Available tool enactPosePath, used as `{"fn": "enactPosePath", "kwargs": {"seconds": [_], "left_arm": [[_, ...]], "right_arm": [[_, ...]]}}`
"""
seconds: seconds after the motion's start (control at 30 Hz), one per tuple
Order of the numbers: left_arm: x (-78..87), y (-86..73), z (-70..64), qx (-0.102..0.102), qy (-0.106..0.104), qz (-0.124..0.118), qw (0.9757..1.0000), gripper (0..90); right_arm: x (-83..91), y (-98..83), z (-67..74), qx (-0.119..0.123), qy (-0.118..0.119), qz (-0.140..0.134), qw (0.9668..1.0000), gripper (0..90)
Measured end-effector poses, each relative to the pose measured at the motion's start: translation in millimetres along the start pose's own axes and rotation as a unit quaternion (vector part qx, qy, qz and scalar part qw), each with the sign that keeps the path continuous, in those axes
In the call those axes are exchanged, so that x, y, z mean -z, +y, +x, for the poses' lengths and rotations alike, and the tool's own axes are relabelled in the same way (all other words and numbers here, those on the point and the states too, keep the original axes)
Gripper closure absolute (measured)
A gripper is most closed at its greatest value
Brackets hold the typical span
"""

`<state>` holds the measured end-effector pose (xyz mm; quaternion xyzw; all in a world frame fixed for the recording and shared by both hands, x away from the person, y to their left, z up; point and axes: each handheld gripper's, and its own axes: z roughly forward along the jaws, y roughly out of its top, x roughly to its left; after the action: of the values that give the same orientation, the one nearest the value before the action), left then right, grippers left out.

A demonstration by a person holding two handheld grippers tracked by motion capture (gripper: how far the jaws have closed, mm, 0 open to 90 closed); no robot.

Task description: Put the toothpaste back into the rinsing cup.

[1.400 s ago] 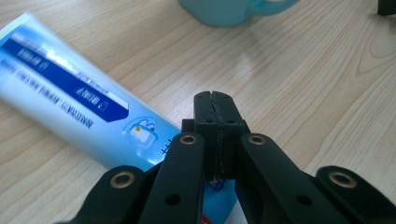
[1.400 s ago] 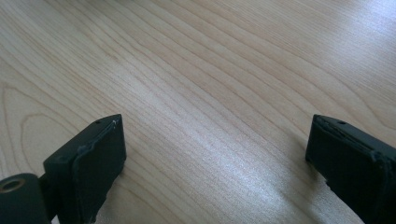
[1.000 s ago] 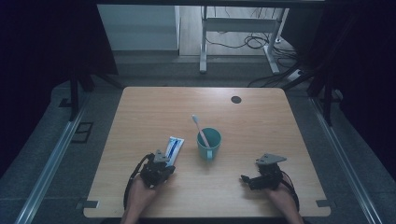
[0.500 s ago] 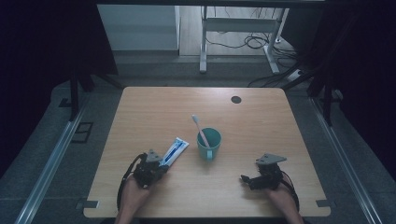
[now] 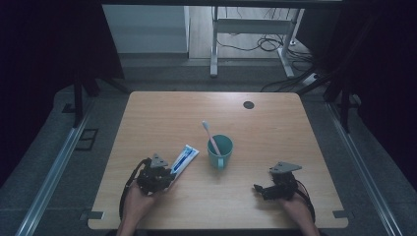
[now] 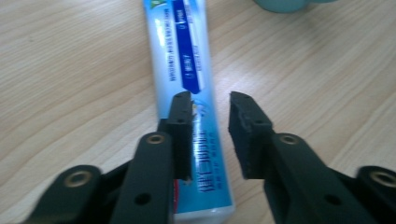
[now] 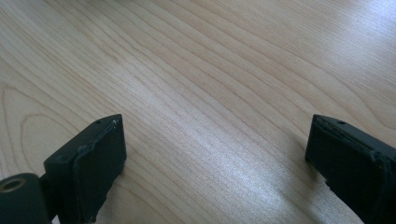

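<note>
A white-and-blue toothpaste tube (image 5: 185,158) lies flat on the wooden table (image 5: 275,128), left of a teal cup (image 5: 220,150) that holds a pink toothbrush (image 5: 210,132). My left gripper (image 5: 168,173) is at the tube's near end. In the left gripper view the tube (image 6: 184,60) runs between the jaws of that gripper (image 6: 210,100). They have just been opening, and a gap shows beside the right jaw, so the pads no longer press on it. At the front right, my right gripper (image 5: 256,188) rests on the table, open (image 7: 215,140) over bare wood.
A small black round spot (image 5: 248,104) marks the table's far right part. Beyond the table are a metal desk frame (image 5: 215,44) and cables on the floor. The cup's base (image 6: 285,4) shows at the top of the left gripper view.
The toothpaste tube has come down from a slight lift to lie flat on the table, and the left jaws have parted from it. The right gripper has not moved.
</note>
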<state>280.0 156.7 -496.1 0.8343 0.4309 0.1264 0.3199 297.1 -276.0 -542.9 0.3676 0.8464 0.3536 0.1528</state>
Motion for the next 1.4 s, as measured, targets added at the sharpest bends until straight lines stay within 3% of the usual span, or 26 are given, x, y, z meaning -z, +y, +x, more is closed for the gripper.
{"fn": "enactPosePath", "kwargs": {"seconds": [0.17, 0.33, 0.8, 1.13, 1.37, 1.4], "left_arm": [[-1.6, 3.2, 5.2, -0.001, 0.003, 0.014, 0.9999, 55.5], [-6.1, 9.8, 8.6, -0.002, 0.005, 0.044, 0.999, 43.6], [-20.5, 26.4, 12.0, 0.003, -0.001, 0.114, 0.9934, 31.5], [-32.3, 42.3, 15.2, 0.0, -0.004, 0.16, 0.987, 28.0], [-41.7, 54.0, 13.8, 0.001, -0.008, 0.194, 0.981, 25.3], [-43.2, 56.0, 14.4, -0.006, -0.007, 0.204, 0.9789, 24.8]], "right_arm": [[0.0, 0.0, 0.0, 0.0, 0.0, 0.0, 1.0, 5.1], [0.0, 0.0, 0.0, 0.0, 0.0, 0.0, 1.0, 5.1], [0.0, 0.0, 0.1, -0.001, 0.0, 0.0, 1.0, 5.1], [0.1, 0.0, 0.1, -0.001, 0.0, 0.0, 1.0, 5.1], [0.1, 0.0, -0.1, 0.0, 0.0, 0.001, 1.0, 5.1], [0.1, 0.0, 0.0, 0.0, 0.0, 0.0, 1.0, 5.1]]}}
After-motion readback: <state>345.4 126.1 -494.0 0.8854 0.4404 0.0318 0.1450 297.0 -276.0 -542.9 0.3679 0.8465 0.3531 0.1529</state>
